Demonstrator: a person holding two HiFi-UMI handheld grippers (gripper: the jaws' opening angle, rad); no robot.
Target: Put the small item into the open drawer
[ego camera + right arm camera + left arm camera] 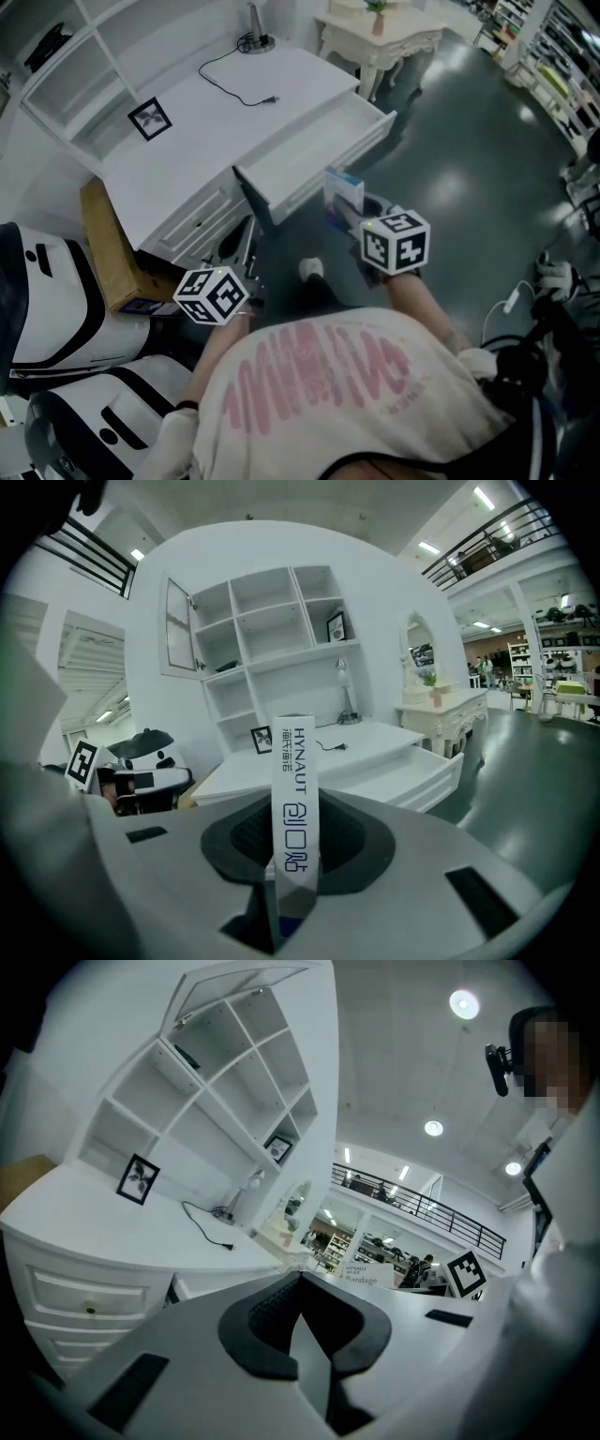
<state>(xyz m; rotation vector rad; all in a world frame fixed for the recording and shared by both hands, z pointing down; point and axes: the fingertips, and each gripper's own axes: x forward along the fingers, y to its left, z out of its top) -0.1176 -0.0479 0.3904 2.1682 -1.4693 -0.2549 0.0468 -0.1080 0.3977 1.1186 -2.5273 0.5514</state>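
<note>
Right jaws around box, base probably hidden

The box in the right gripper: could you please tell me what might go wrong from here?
1. The right gripper grips the box only at its lower end, so it could tilt or slip.
2. The box seems short of the drawer, over the floor; releasing now would likely miss.

The drawer stands open from the desk. Just before its front, the right gripper holds a box upright. The left gripper sits near the drawer's left corner, with a carton farther left.
</note>
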